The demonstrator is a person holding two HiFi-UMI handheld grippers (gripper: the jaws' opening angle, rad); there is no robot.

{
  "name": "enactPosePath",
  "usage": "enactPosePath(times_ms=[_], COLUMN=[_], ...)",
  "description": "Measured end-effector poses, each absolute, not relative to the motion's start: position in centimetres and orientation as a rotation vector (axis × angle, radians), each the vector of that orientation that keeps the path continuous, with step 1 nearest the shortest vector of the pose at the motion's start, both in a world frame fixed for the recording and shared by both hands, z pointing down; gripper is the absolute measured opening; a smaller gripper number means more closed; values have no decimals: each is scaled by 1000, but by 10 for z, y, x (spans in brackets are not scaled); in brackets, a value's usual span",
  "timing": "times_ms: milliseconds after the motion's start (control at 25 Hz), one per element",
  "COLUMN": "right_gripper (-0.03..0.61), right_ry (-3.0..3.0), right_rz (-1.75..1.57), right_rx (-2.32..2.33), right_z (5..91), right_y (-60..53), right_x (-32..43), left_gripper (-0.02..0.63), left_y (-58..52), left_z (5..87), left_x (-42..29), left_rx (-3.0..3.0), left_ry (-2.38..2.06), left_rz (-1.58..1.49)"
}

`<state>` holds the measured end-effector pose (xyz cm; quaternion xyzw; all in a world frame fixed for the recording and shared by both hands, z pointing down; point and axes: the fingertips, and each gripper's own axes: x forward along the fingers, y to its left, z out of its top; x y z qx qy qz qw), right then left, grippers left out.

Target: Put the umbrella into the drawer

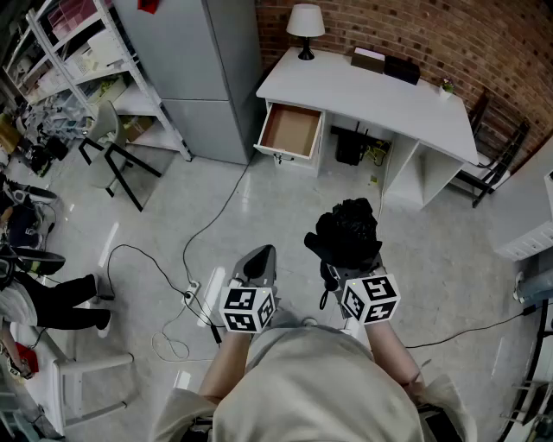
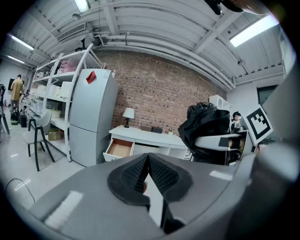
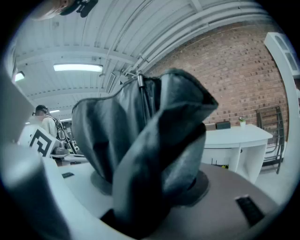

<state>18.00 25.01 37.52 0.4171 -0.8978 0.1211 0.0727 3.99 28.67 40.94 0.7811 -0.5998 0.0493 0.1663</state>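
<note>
A folded black umbrella point(image 1: 347, 235) is clamped between the jaws of my right gripper point(image 1: 350, 259), held in the air over the floor. In the right gripper view its dark fabric point(image 3: 140, 154) fills the space between the jaws. The left gripper view shows the umbrella point(image 2: 206, 129) off to the right. My left gripper point(image 1: 259, 259) is shut with nothing in it, its pads point(image 2: 147, 173) pressed together. The open drawer point(image 1: 292, 131) sticks out at the left end of the white desk point(image 1: 380, 91), well ahead of both grippers; its brown inside looks bare.
A lamp point(image 1: 305, 26) and dark boxes point(image 1: 386, 64) sit on the desk. A grey cabinet point(image 1: 203, 69) stands left of the drawer, shelves point(image 1: 82, 52) and a stool point(image 1: 112, 151) further left. Cables point(image 1: 186, 268) trail over the floor by my left gripper. A person point(image 1: 34, 298) sits at the left edge.
</note>
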Motion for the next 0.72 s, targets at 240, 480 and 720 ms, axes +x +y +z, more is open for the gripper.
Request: enactPosePath(times_ms=[240,480,720], right_gripper=[252,252,250], right_ry=[-2719,-2730,-2739], right_rz=[331,320,278], right_rx=[1231,1231,1218], right_z=[359,360,360], right_y=[272,281,282], right_x=[180,194,200], left_gripper=[12,14,12], left_y=[306,313,311], left_z=[394,393,390], left_x=[46,57,64], left_rx=[2237,2231,2231], left_ry=[-1731,-1750,-1760], left_rz=[125,95,76])
